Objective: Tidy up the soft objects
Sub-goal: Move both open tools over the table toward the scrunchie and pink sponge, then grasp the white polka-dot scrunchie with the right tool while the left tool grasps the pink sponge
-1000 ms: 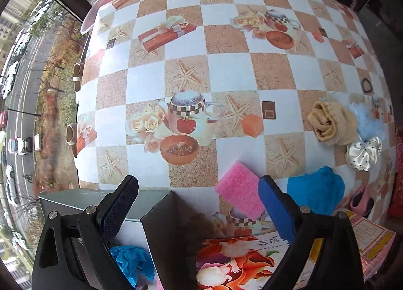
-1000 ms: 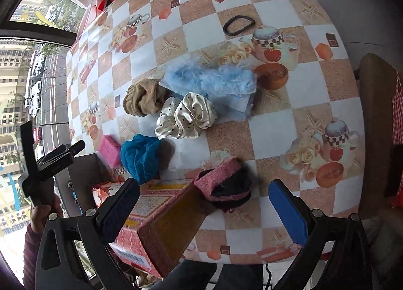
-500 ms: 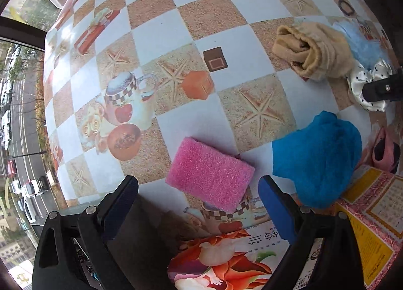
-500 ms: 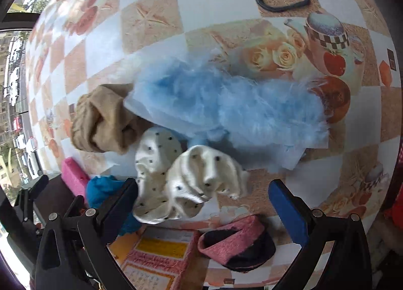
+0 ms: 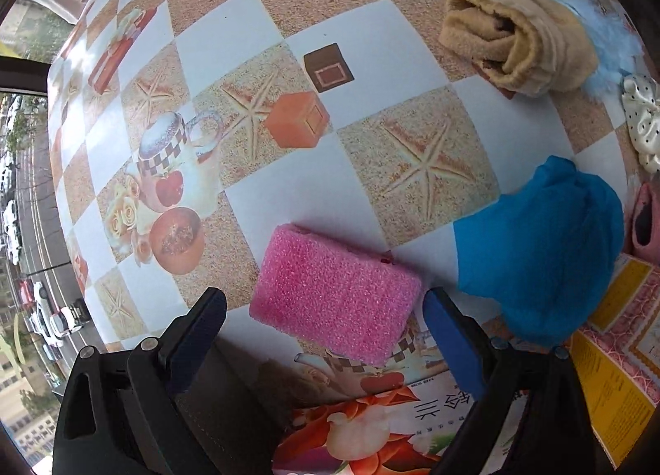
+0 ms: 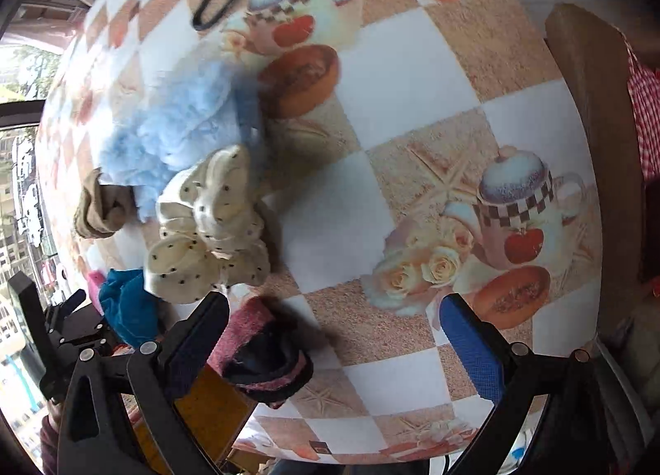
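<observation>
Def someone's home, prob a dining spot in a high-rise flat — worktop has a printed oilcloth w/ teapots, roses and starfish, a wooden chair w/ red gingham sits beside it, and the window looks down on a street w/ parked cars.

You are seeing little that reads clearly: the floral box lid lying just below your left gripper's fingers is showing large Chinese characters upside down, with a line of tiny print beside them too small for you to make out.
</observation>
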A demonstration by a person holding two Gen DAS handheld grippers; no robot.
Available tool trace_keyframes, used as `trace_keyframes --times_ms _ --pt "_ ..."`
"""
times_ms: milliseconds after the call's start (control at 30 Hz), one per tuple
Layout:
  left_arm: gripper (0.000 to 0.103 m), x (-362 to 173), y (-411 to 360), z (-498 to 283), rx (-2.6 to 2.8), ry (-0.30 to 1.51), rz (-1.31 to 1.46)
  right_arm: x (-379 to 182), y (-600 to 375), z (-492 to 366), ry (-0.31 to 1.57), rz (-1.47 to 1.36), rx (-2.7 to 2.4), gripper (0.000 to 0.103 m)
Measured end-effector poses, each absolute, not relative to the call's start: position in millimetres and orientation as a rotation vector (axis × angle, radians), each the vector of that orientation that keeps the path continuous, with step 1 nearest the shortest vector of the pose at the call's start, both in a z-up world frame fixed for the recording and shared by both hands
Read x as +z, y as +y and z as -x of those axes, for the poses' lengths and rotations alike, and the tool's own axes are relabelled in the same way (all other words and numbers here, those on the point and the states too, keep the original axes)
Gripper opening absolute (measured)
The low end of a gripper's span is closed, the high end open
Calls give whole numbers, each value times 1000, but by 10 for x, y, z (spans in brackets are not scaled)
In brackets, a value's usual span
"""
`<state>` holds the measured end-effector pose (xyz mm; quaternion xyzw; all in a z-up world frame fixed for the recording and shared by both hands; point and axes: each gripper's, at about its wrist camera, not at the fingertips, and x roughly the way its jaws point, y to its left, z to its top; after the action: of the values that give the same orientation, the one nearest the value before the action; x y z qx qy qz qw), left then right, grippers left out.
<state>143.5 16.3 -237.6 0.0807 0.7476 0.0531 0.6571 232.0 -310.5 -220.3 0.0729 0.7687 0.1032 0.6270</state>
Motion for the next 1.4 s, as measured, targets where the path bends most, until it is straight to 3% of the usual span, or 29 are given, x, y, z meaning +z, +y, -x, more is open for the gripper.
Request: trace_keyframes --times_ms 167,567,633,700,733,800,867,900,1400 --pt "98 -2418 119 -1463 117 1699 -172 -2097 -2658 -2410 1683 -99 353 103" --pt "97 -2453 8 -1485 61 1689 -136 -2367 -1892 -2409 1700 207 354 103" --pt "93 -2445 -14 -1449 53 1684 -118 -2384 -1812 -2383 1726 215 365 103" --pt "78 -2391 -28 -1430 41 1668 -88 -2340 -1849 -2374 1723 119 396 103" --pt "78 -2367 -56 -1425 46 1663 -86 -2321 -1865 -2360 1719 91 399 101" --pt "77 -2326 -51 -1422 72 1642 -106 -2263 -1839 -2325 1696 129 409 83" --pt "77 -2260 -26 -1422 88 1622 -70 -2180 -1829 -2263 1666 151 459 48" --pt "77 -2215 -6 -1419 101 1609 -51 -2167 -1825 -2240 1671 133 478 45" --pt "77 -1251 -69 -1393 121 1427 29 -1703 -2619 -2243 1614 -105 449 45"
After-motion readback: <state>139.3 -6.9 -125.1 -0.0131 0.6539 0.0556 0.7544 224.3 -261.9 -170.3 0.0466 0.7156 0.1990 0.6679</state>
